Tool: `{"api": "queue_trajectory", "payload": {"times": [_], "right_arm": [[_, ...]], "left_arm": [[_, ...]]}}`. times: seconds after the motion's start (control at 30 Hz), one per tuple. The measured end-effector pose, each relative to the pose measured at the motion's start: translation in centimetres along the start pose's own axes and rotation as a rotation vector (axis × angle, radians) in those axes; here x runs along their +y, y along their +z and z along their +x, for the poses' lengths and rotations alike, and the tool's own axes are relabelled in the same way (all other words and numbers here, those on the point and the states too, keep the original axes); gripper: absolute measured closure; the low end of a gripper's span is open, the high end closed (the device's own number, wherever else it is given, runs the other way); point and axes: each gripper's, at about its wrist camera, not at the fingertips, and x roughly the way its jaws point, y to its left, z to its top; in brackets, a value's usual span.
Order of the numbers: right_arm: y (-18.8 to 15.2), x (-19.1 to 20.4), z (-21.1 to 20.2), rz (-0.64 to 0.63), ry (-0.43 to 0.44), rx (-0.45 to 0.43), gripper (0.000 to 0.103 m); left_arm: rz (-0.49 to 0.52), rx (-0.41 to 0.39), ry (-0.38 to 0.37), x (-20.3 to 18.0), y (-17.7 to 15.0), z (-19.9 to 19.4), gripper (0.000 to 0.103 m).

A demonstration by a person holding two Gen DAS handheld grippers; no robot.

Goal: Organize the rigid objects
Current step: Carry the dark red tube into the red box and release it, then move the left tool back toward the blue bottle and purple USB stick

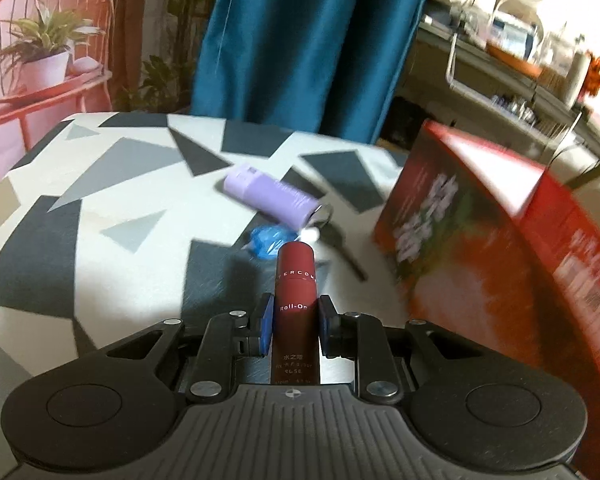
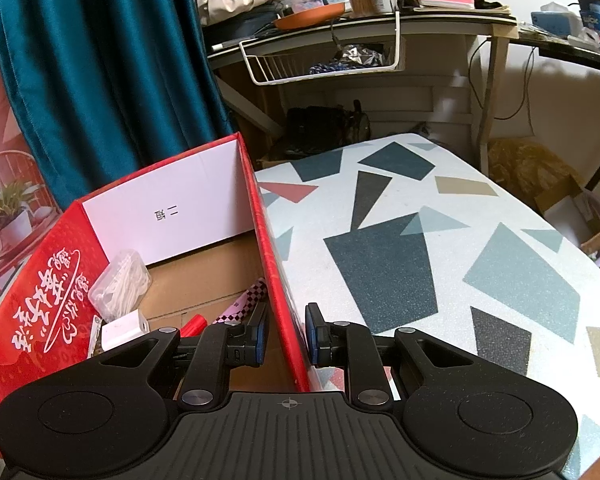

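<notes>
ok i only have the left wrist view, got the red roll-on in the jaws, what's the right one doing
Observer: The right gripper straddles the red box's side wall, jaws either side of it; whether it is clamped, I cannot tell.
Operator: is the box open on top
Observer: Yes, open; a clear tub of white picks leans inside.
Operator: anything else in there
Observer: A white charger block and a checkered item on the cardboard floor.
</notes>
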Motion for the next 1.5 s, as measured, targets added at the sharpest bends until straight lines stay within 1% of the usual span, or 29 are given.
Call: {"api": "queue_trajectory", "payload": {"times": [0.23, 0.33, 0.47, 0.73, 0.83, 0.93, 1.0, 1.1, 1.17, 1.27, 1.33, 1.4, 1.43, 1.47, 1.5], "right_arm": [[0.0, -0.1, 0.0, 0.013, -0.010, -0.003, 0.087], [0.0, -0.2, 0.0, 0.013, -0.010, -0.003, 0.087], [0.0, -0.2, 0.0, 0.015, -0.007, -0.003, 0.088], [0.0, -0.3, -0.1, 0.023, 0.003, -0.004, 0.088], [0.0, -0.4, 0.0, 0.025, 0.006, -0.001, 0.088], [0.0, -0.5, 0.1, 0.029, 0.014, 0.002, 0.087], [0.0, -0.6, 0.1, 0.031, 0.017, 0.003, 0.087], [0.1, -0.6, 0.2, 0.030, 0.021, 0.004, 0.087], [0.1, -0.6, 0.3, 0.029, 0.022, 0.006, 0.087], [0.1, -0.6, 0.3, 0.027, 0.022, 0.007, 0.087], [0.1, -0.6, 0.3, 0.031, 0.022, 0.007, 0.087], [0.1, -0.6, 0.3, 0.032, 0.022, 0.006, 0.087], [0.1, -0.6, 0.3, 0.032, 0.023, 0.006, 0.087], [0.1, -0.6, 0.3, 0.033, 0.023, 0.005, 0.087], [0.1, -0.6, 0.3, 0.033, 0.023, 0.005, 0.087]], "left_arm": [[0.037, -0.094, -0.110, -3.0, 3.3, -2.8, 0.079], [0.070, -0.111, -0.159, -4.8, 4.2, -3.5, 0.079], [0.115, -0.112, -0.215, -6.9, 4.6, -3.7, 0.079], [0.282, -0.075, -0.315, -11.8, 4.4, -2.8, 0.079], [0.369, -0.017, -0.348, -13.8, 3.7, -1.6, 0.079], [0.437, 0.047, -0.338, -15.2, 2.6, -0.1, 0.079], [0.444, 0.082, -0.333, -15.5, 2.1, 1.1, 0.079], [0.451, 0.113, -0.338, -15.6, 1.8, 2.1, 0.079], [0.462, 0.103, -0.348, -15.4, 1.7, 2.1, 0.079], [0.431, 0.104, -0.377, -15.0, 1.9, 2.5, 0.079], [0.418, 0.100, -0.391, -14.5, 2.1, 2.0, 0.079], [0.410, 0.079, -0.391, -14.3, 2.4, 1.3, 0.078], [0.395, 0.058, -0.399, -13.9, 2.7, 0.9, 0.075], [0.372, 0.038, -0.410, -13.4, 3.0, 0.5, 0.068], [0.348, 0.015, -0.418, -12.9, 3.3, 0.1, 0.064]]}}
